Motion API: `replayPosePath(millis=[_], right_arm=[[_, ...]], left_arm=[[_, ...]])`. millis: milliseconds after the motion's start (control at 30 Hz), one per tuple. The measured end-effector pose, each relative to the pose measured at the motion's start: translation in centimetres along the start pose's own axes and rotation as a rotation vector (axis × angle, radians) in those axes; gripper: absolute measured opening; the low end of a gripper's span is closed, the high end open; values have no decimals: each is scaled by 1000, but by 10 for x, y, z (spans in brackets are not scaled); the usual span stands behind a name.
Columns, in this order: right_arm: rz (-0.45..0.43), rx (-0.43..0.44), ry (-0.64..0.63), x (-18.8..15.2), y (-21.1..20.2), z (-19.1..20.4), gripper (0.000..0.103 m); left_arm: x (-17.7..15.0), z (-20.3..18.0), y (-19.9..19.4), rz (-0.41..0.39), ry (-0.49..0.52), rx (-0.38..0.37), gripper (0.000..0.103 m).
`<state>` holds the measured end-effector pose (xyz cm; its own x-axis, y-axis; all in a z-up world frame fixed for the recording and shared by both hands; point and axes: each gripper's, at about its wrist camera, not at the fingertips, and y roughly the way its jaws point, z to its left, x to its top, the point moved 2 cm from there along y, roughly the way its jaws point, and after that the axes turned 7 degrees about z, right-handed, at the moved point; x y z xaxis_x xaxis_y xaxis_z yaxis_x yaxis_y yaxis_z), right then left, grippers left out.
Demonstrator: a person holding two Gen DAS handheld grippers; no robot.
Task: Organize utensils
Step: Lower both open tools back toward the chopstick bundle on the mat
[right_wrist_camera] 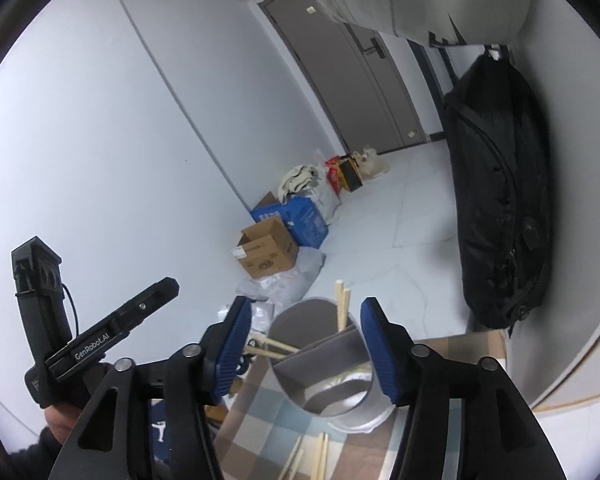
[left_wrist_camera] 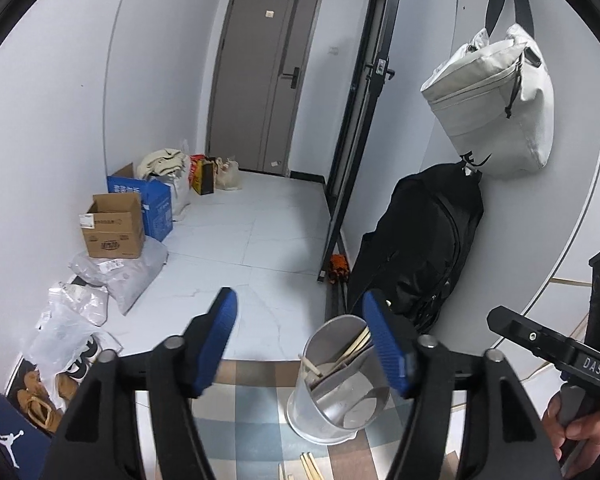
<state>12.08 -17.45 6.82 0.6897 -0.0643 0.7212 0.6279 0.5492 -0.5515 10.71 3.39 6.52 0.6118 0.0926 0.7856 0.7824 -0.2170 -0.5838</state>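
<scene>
- We see a black backpack (left_wrist_camera: 420, 240) hanging against the wall, with a pale bag (left_wrist_camera: 496, 108) above it.
- Cardboard boxes (left_wrist_camera: 114, 226) and plastic bags (left_wrist_camera: 120, 276) line the far wall on the floor.
- Our checked tablecloth (left_wrist_camera: 256, 400) carries a metal utensil holder (left_wrist_camera: 336, 384) near its edge, split by a divider.
- Our left claw (left_wrist_camera: 300, 344) hovers spread wide and empty, its right finger in front of the holder's rim.
- Our right claw (right_wrist_camera: 306, 352) is also spread wide, holding nothing, straddling the holder in its own view.
- Several chopsticks (right_wrist_camera: 342, 304) stand in the holder; loose chopsticks (right_wrist_camera: 320, 456) lie on the cloth before it.
</scene>
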Motion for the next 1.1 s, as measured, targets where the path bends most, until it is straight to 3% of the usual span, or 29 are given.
replayPosePath(millis=[200,333,433,1100], right_arm=[[-18,0,-15,-18,-18,15,68],[-23,-3,-26,-31,-27,23,73],[-30,-12,-36,-40,-33,29,80],[-44,-70,-128,-111,-36,29,100]], left_arm=[[-12,-1,-16,-10,8,44,65],[-20,0,-28,-28,12,67,77],[-27,-1,-34,-41,25,84,78],[-98,5,-30,30,15,132,86]])
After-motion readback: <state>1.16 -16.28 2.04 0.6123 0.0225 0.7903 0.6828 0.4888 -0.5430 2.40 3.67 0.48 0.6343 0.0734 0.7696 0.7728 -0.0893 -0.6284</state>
